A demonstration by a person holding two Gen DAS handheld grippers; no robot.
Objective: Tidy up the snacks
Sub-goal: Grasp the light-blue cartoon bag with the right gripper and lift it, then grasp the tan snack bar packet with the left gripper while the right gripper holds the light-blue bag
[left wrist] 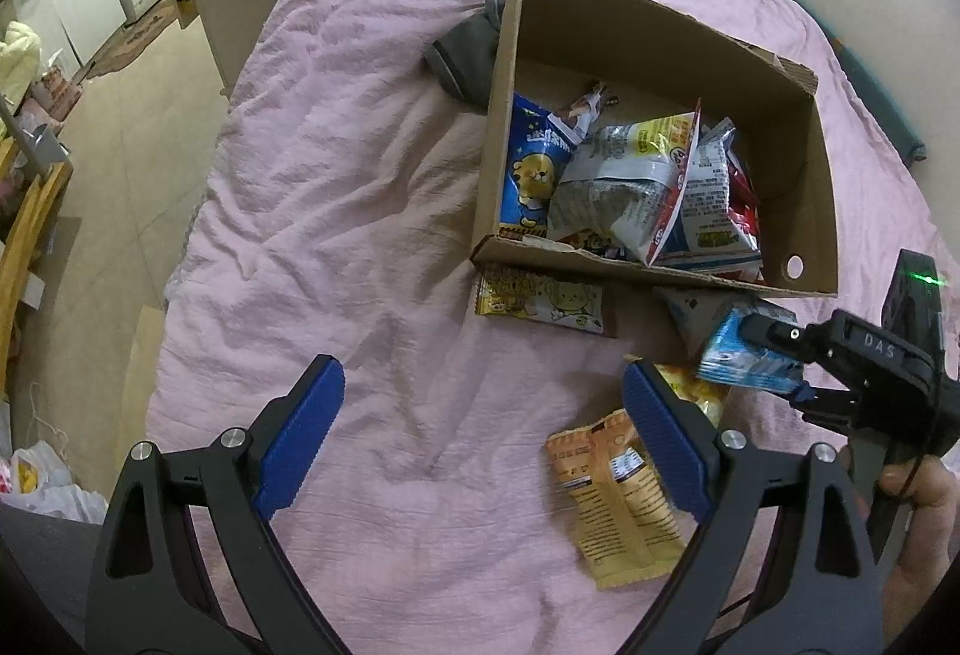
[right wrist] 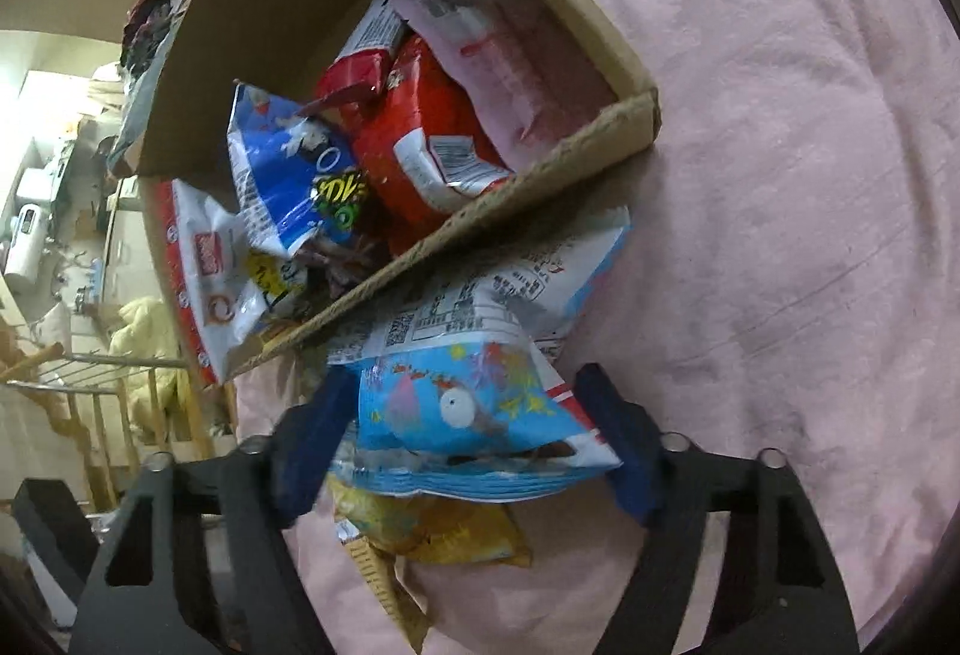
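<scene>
**Blue bag in the right gripper, box half full**

While the left gripper (left wrist: 483,433) hangs spread wide over the pink bedspread (left wrist: 336,211) with nothing between its blue pads, the right gripper (right wrist: 474,439) has its fingers on either side of a light blue snack bag (right wrist: 468,409). From the right wrist view both pads look like they're touching the bag's edges, so I'd call it a pinch, though the left finger is blurred. In the left wrist view you can see that same bag (left wrist: 744,355) sitting in the right gripper's tip, just outside the near wall of the cardboard box (left wrist: 660,24).

Box is on the bed, already holding a pile of packets: a blue one with a cartoon bear (left wrist: 534,169), a silver-white one (left wrist: 630,187), a red one (right wrist: 420,138).

Still out on the bedspread: an orange packet (left wrist: 612,499) beside the left gripper's right finger, a flat yellow-brown packet (left wrist: 546,298) right against the box, and a white bag (right wrist: 516,283) under the blue one. A grey striped cloth (left wrist: 465,54) lies against the box's far corner.
</scene>
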